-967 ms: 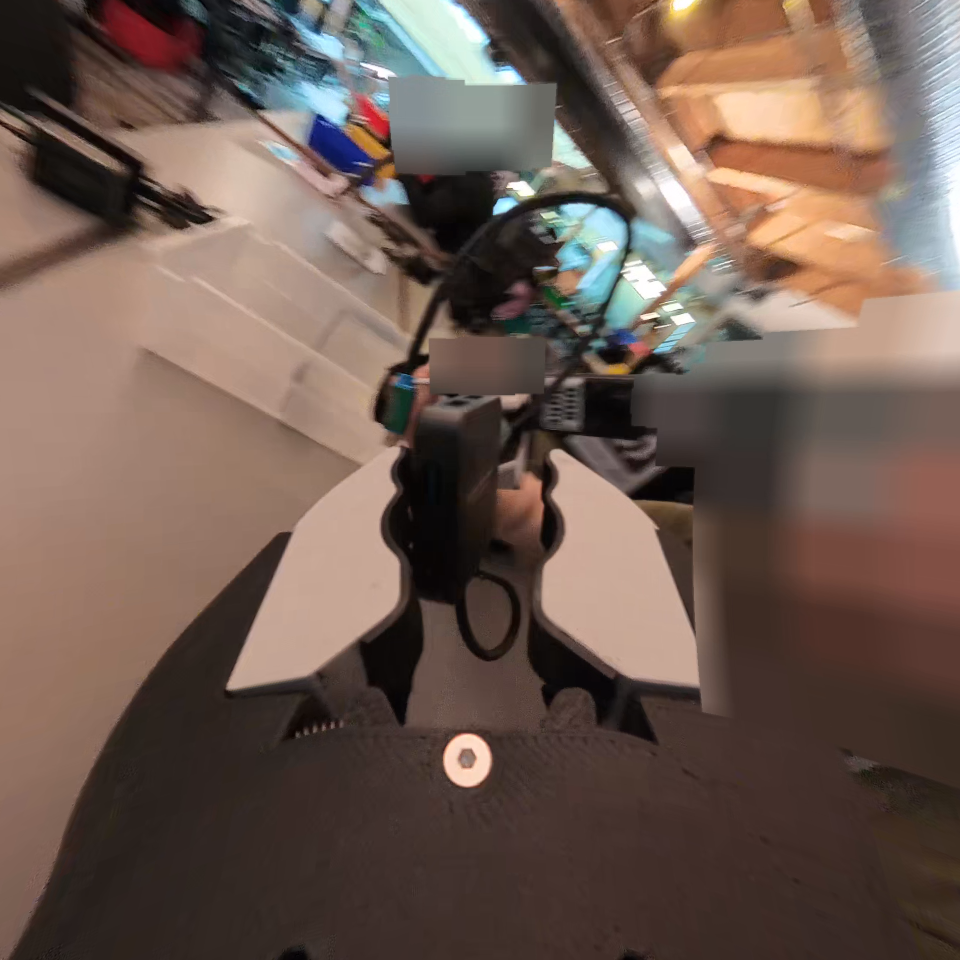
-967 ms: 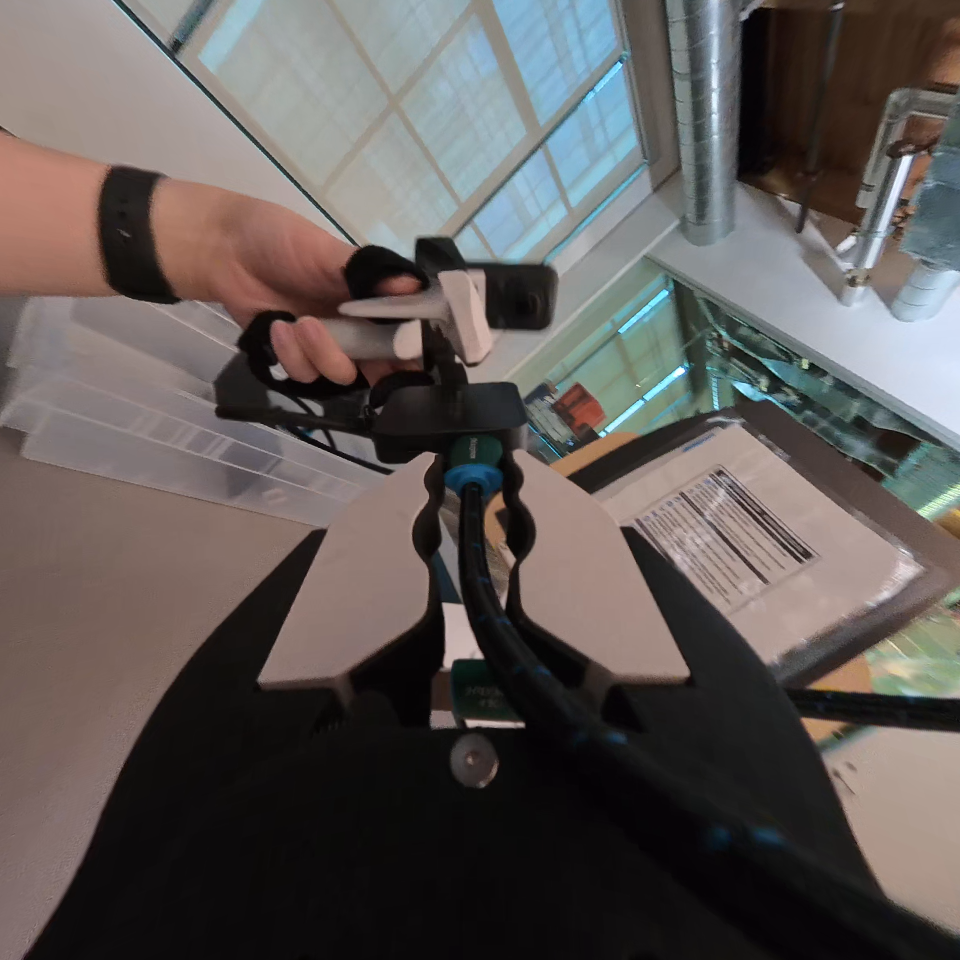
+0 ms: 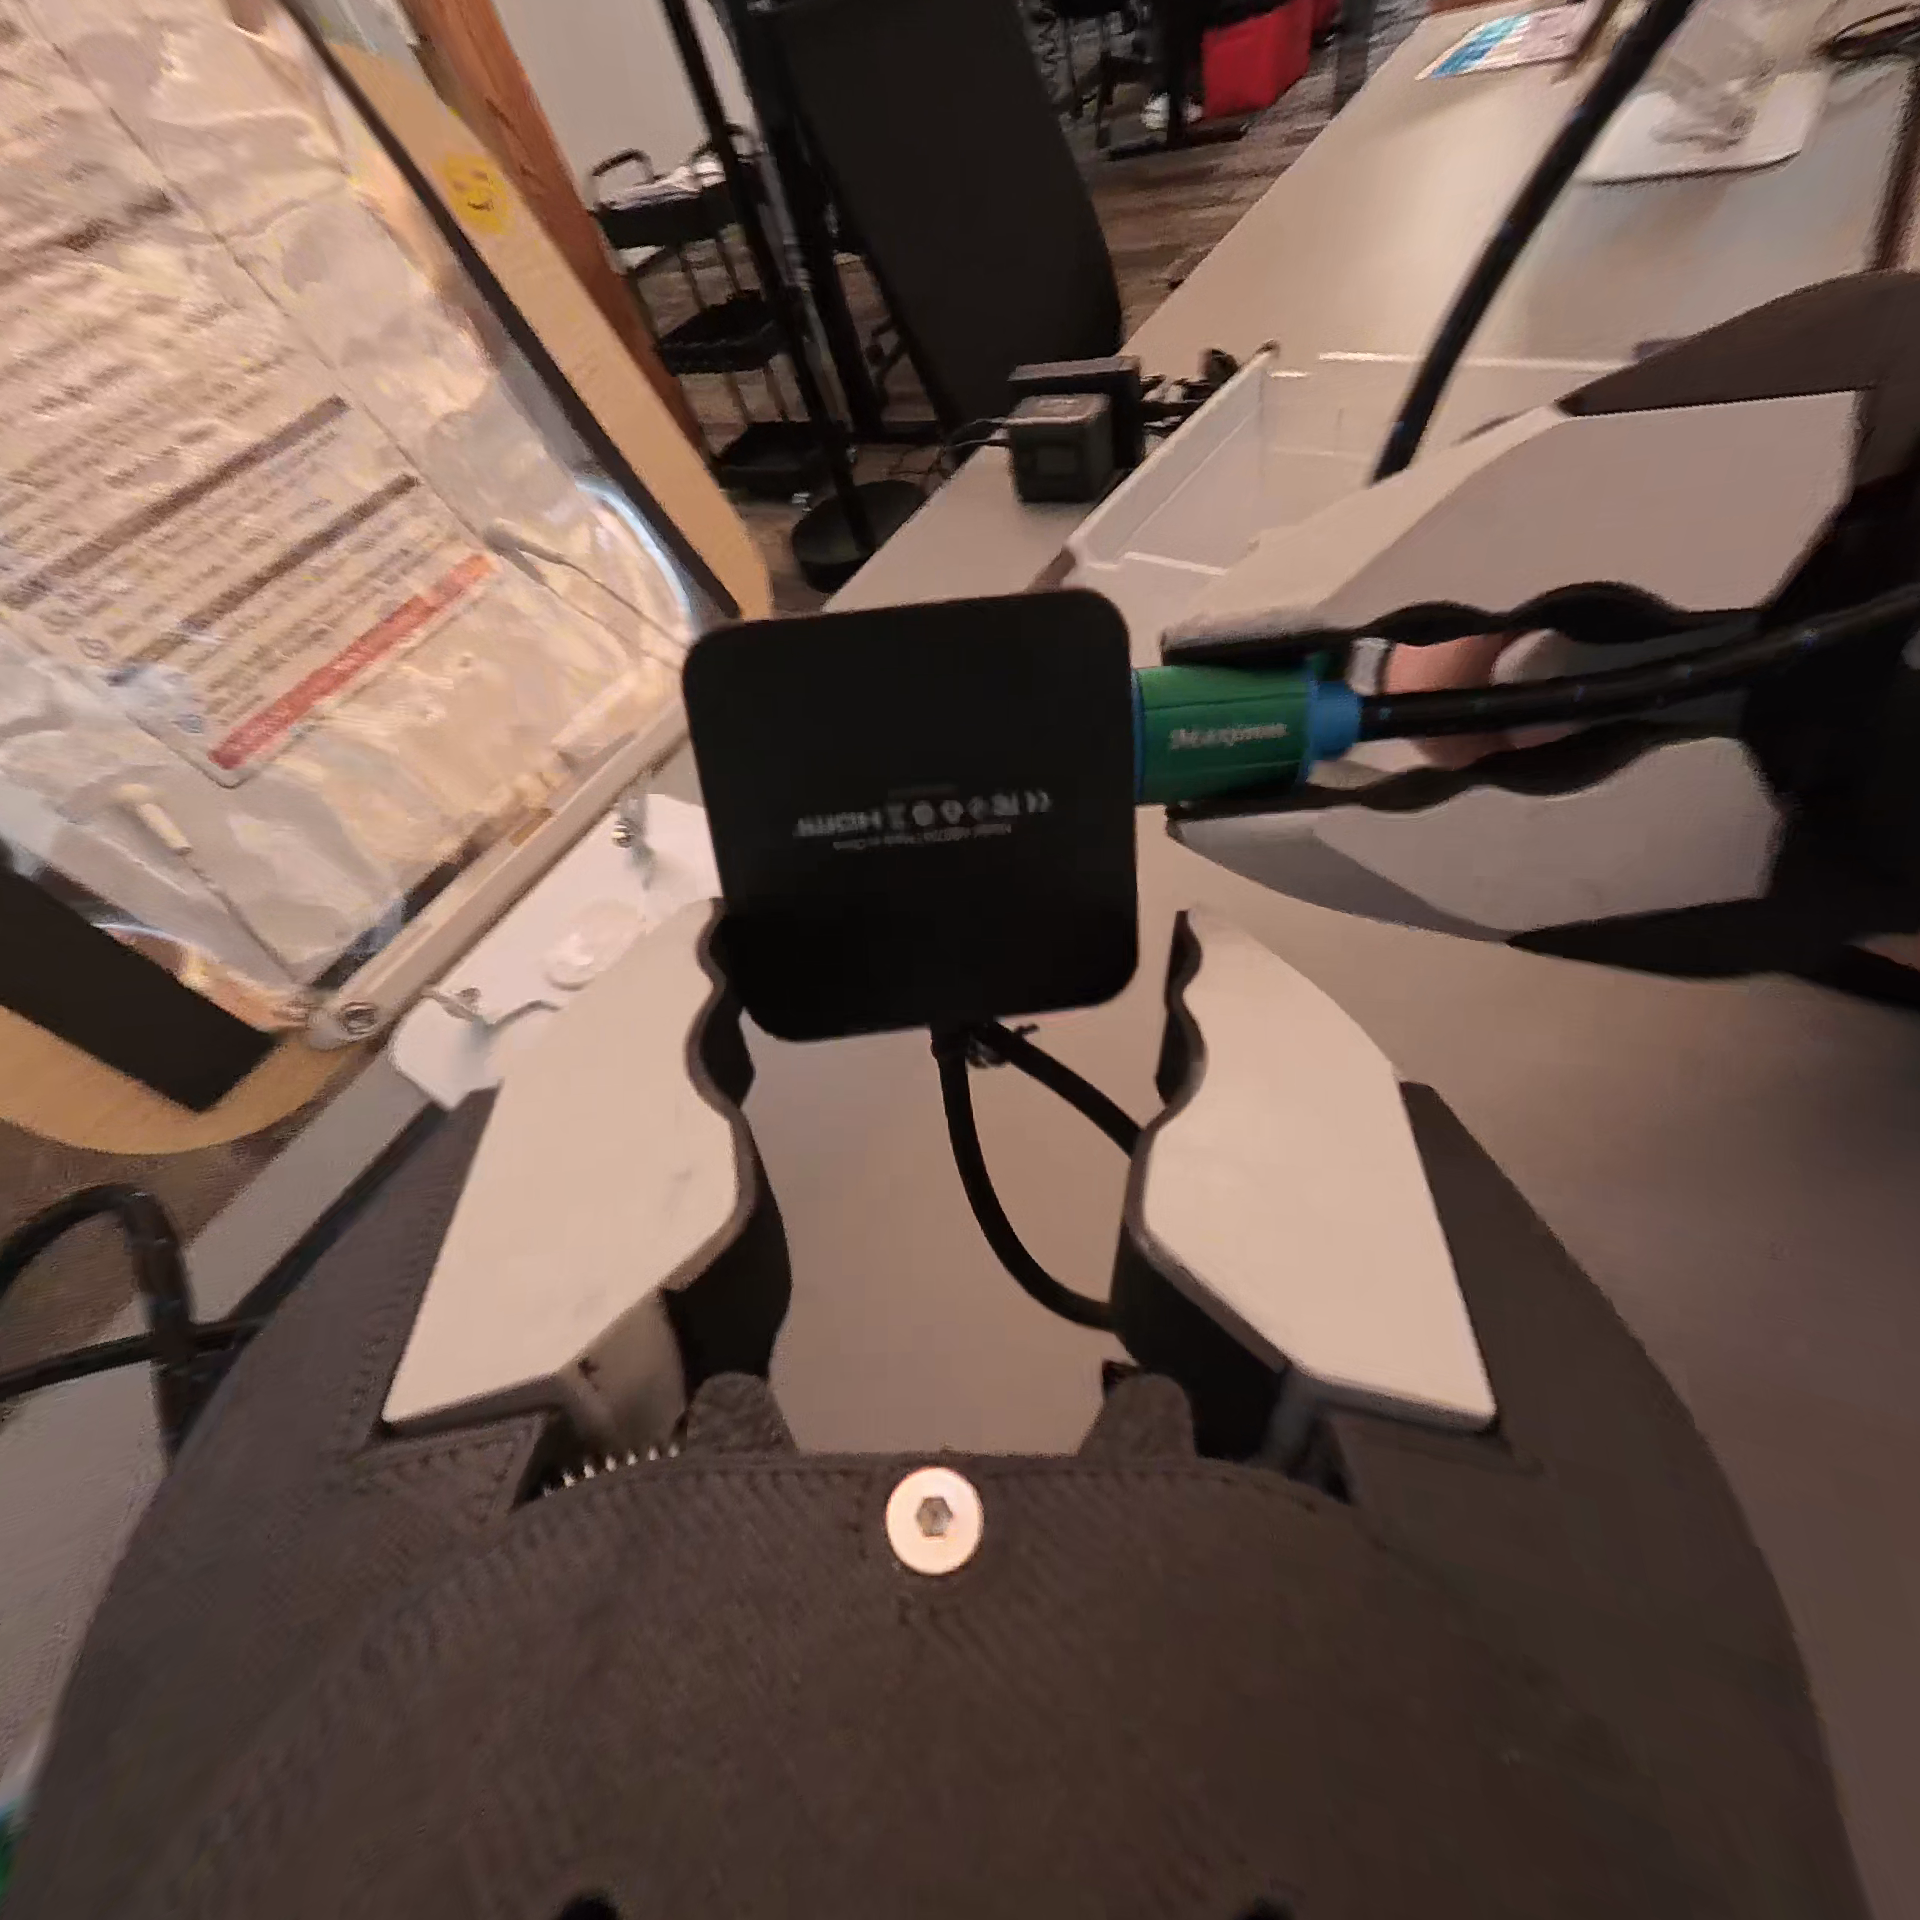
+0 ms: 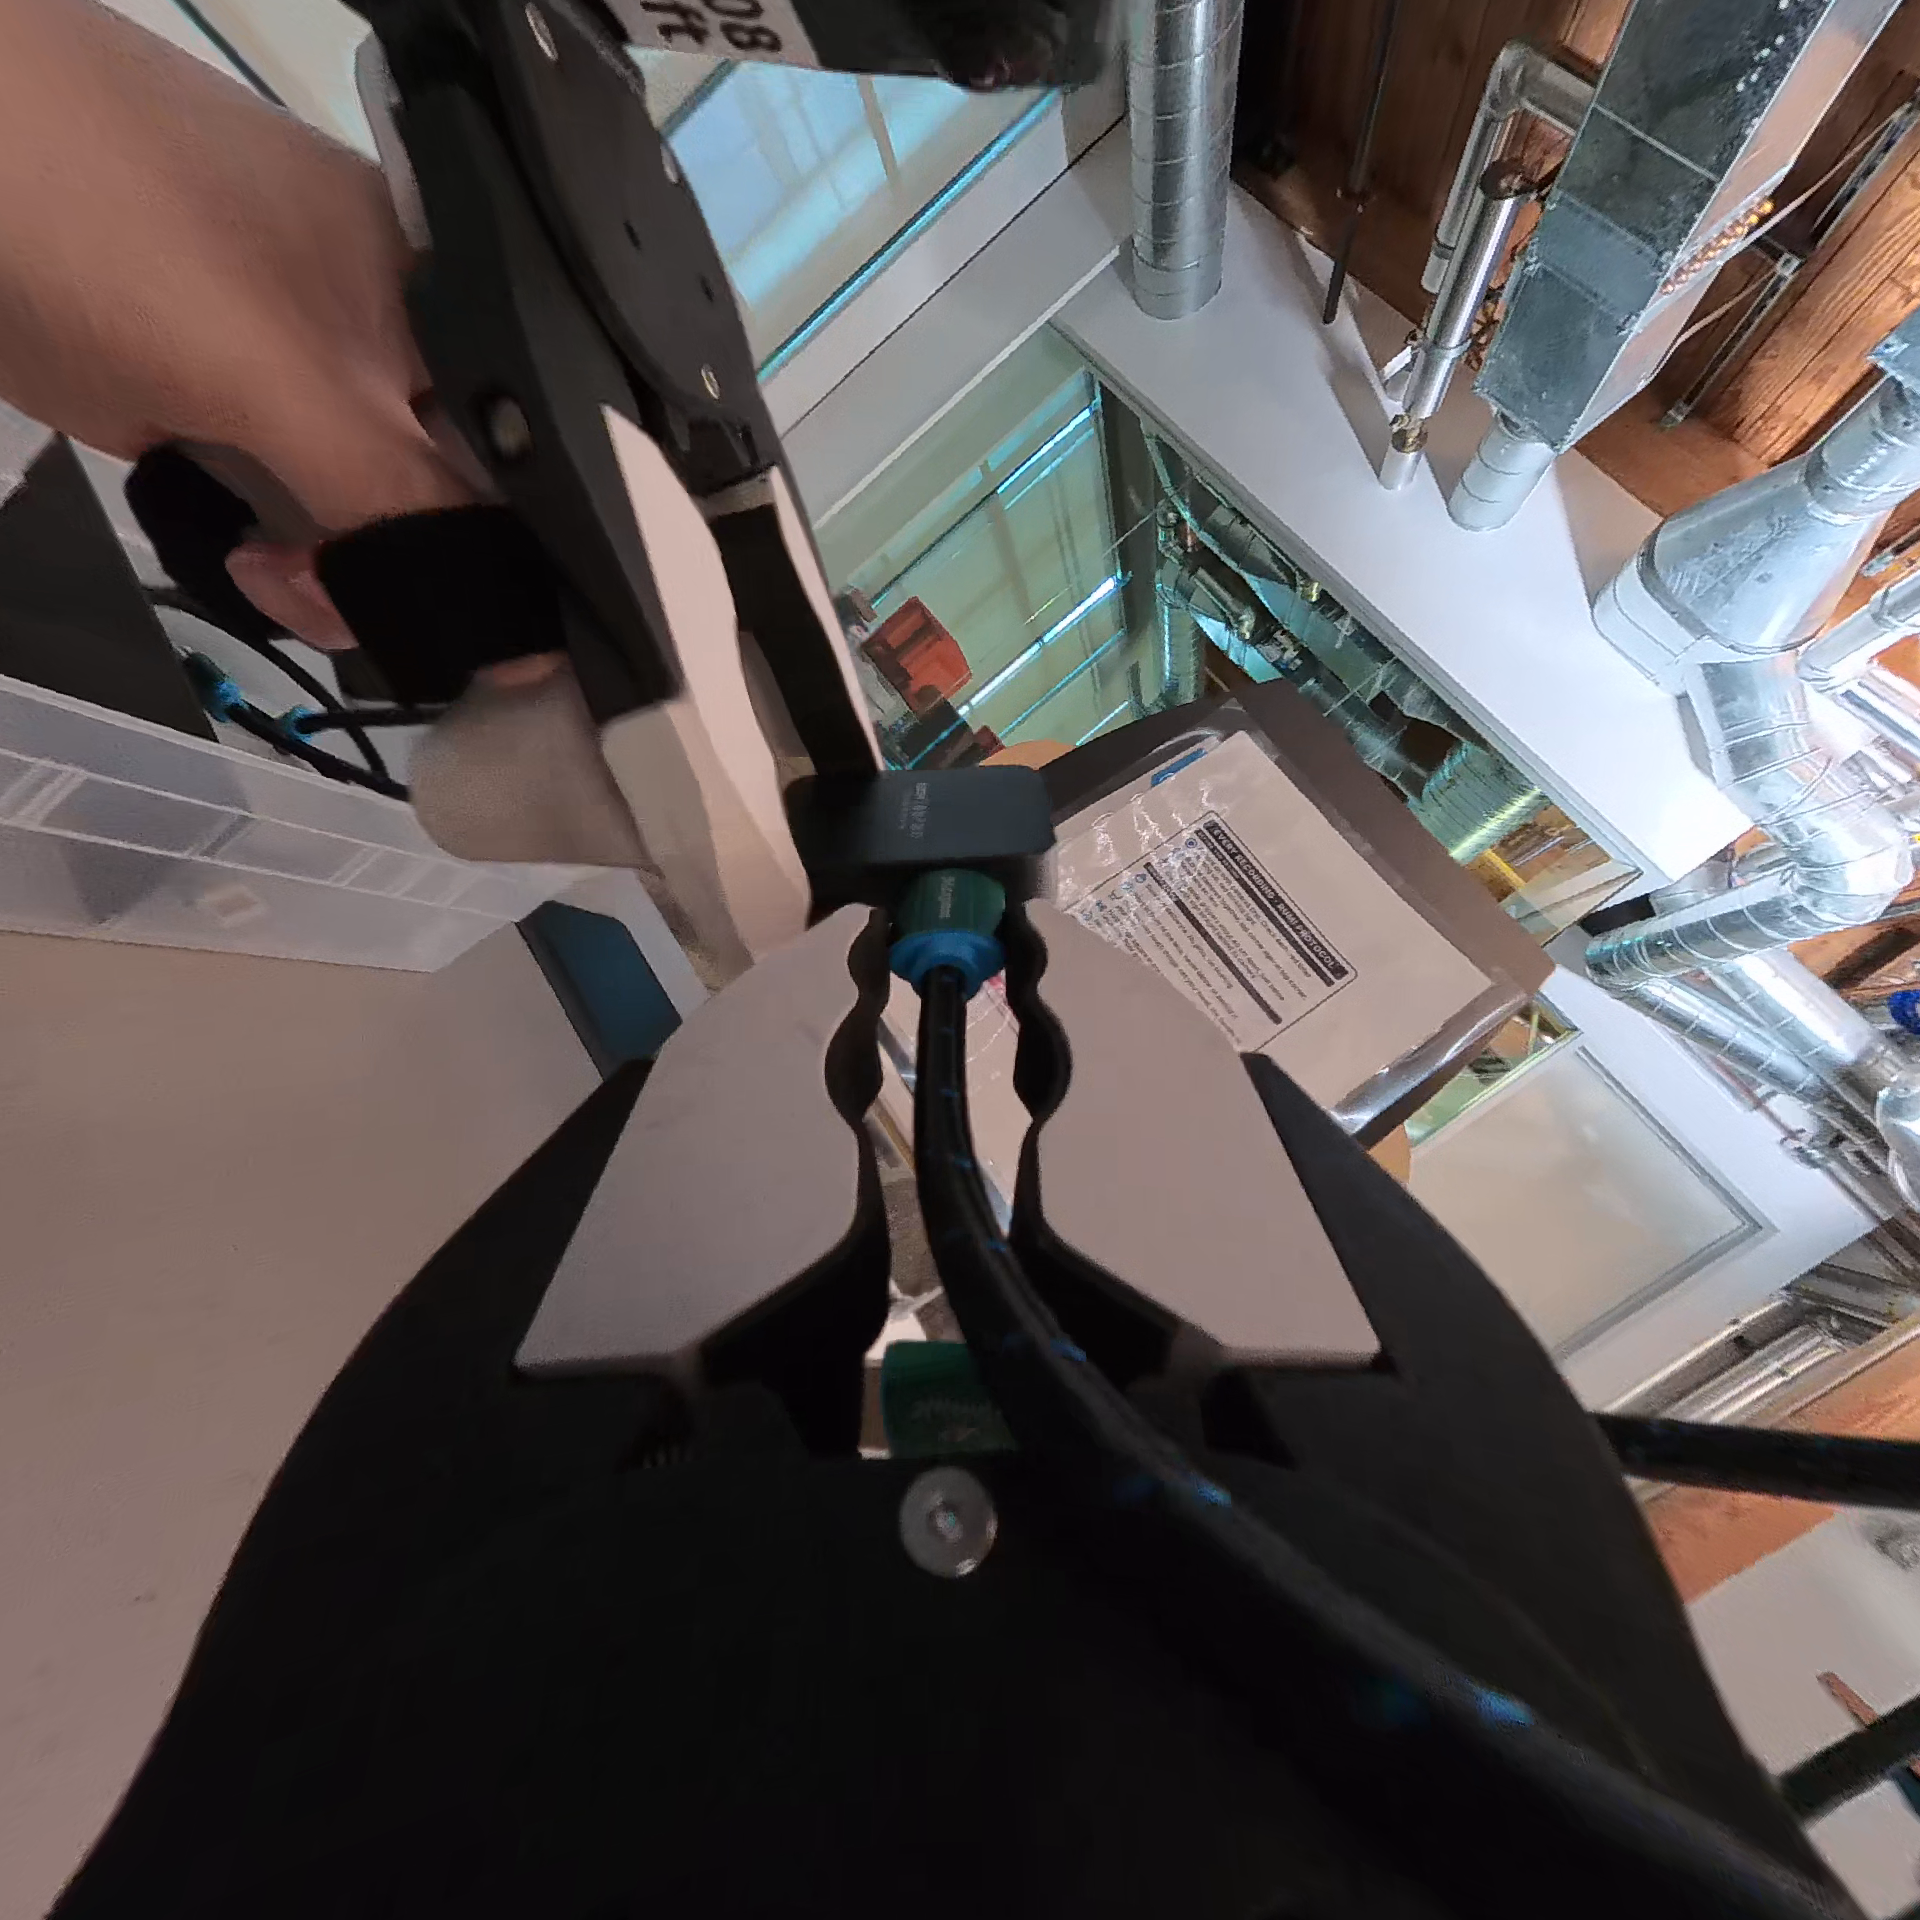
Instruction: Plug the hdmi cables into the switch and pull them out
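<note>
Left wrist view shows the left tongs (image 3: 940, 971) pinching the near edge of a flat black switch (image 3: 914, 810) at the middle of the frame, its square face turned toward the camera and bearing small pale markings. A thin black lead (image 3: 997, 1174) drops from the switch's lower edge and curls down between the two grey fingers (image 3: 592, 1174). From the right of the frame the right tongs (image 3: 1174, 732) reach in sideways, pressed together on a green plug (image 3: 1221, 732) with a blue collar, which meets the right edge of the switch; how deep it sits in the port cannot be told. Its black hdmi cable (image 3: 1558, 696) runs back through the tongs toward the right edge, and another stretch rises to the upper right. Behind lie a pale desk (image 3: 1455, 1039), a clear plastic bin (image 3: 1195, 488) and, at the left, a board covered with a crinkled plastic sheet (image 3: 260, 468). Right wrist view looks along the right tongs (image 4: 943, 935), which clamp the same green plug (image 4: 943, 909) just below the switch (image 4: 920, 831) at the centre of the frame, the cable (image 4: 956, 1143) trailing down between the fingers toward the lower right. At the upper left a person's hand (image 4: 197, 312) grips the handle of the left tongs (image 4: 800, 831), whose grey tips hold the switch from its left side.
</note>
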Demonstrator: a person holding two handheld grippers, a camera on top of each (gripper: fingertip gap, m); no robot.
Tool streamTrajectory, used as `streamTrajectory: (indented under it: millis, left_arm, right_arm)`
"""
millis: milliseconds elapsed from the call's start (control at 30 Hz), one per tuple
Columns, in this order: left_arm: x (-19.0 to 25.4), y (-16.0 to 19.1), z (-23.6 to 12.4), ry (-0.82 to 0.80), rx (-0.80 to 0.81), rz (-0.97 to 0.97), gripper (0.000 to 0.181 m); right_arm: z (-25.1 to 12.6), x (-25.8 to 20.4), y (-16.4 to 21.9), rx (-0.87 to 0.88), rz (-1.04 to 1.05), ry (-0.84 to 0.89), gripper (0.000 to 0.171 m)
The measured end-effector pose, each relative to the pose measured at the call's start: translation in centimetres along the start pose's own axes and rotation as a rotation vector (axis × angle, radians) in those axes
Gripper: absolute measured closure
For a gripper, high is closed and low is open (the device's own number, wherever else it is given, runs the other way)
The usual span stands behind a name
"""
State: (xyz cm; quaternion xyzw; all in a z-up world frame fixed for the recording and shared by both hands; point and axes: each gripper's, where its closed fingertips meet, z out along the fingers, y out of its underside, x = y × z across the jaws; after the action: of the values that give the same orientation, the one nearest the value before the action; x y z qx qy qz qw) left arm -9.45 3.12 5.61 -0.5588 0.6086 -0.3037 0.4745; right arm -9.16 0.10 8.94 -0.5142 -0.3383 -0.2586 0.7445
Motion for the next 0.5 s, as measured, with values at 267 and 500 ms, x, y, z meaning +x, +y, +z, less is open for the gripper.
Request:
streamTrajectory:
  millis: [267, 500]
  left_arm:
    - [-0.8, -4.5, -5.0, 0.013, 0.393, 0.16, 0.074]
    - [1.6, -4.2, -5.1, -0.158, 0.389, 0.588, 0.096]
  right_arm:
    - [-0.7, 4.0, 0.1, 0.041, 0.484, 0.005, 0.15]
    - [-0.4, 4.5, 2.0, -0.109, 0.636, -0.038, 0.15]
